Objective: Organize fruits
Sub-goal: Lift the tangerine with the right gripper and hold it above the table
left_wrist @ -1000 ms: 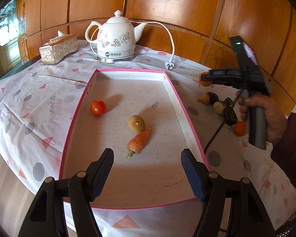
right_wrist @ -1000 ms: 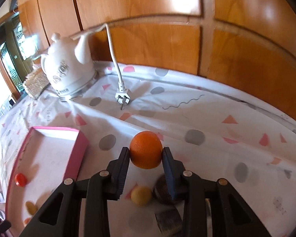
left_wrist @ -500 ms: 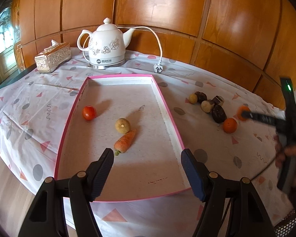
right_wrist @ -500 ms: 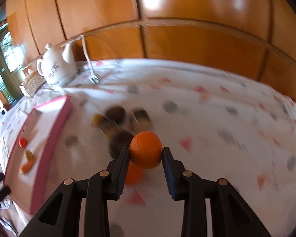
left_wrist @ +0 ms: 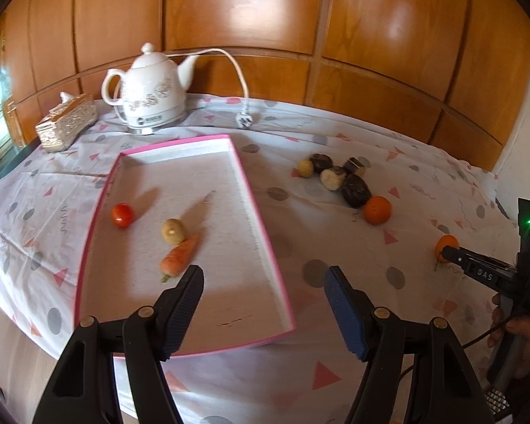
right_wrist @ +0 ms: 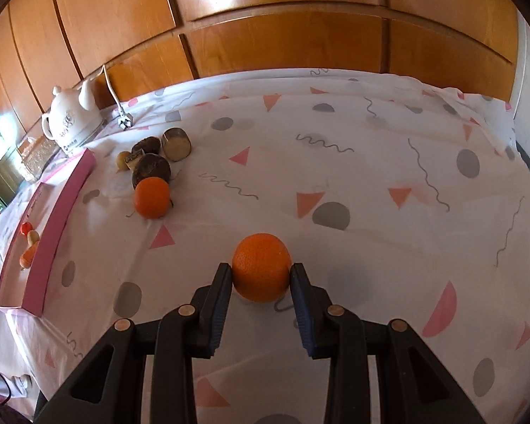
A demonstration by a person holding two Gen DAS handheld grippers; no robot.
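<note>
Held fruit: a round orange mandarin with dimpled peel (right_wrist: 261,272) sits between the two fingers of the right gripper (right_wrist: 261,275), low over the white patterned tablecloth (right_wrist: 353,162); whether it touches the cloth cannot be told.

How it likely handles: light and firm with a little give, judging by its look. The round shape could roll out of a loose pinch, and a hard squeeze may bruise it.

Where to hold: across its widest middle, one pad on each side, which is how the pads sit now.

Right fingers: narrowly set and clamped on the mandarin, the left pad (right_wrist: 219,293) and right pad pressing its opposite flanks.

Left fingers: the left gripper (left_wrist: 265,300) is spread wide and carries nothing; it hangs over the near corner of the shallow pink-rimmed white tray (left_wrist: 265,233).

Ahead of the right fingers, to the left: a second loose orange mandarin (right_wrist: 152,198), and just behind it a cluster of dark brown and pale round pieces (right_wrist: 151,168) that I cannot identify.

Ahead of the left fingers, inside the tray: a small orange carrot (left_wrist: 180,256), a tan round fruit (left_wrist: 173,231) touching or nearly touching it, and a small red tomato (left_wrist: 122,215) farther left.

Far beyond both: a white ceramic electric kettle (left_wrist: 152,99) against the wooden wall panelling.
</note>
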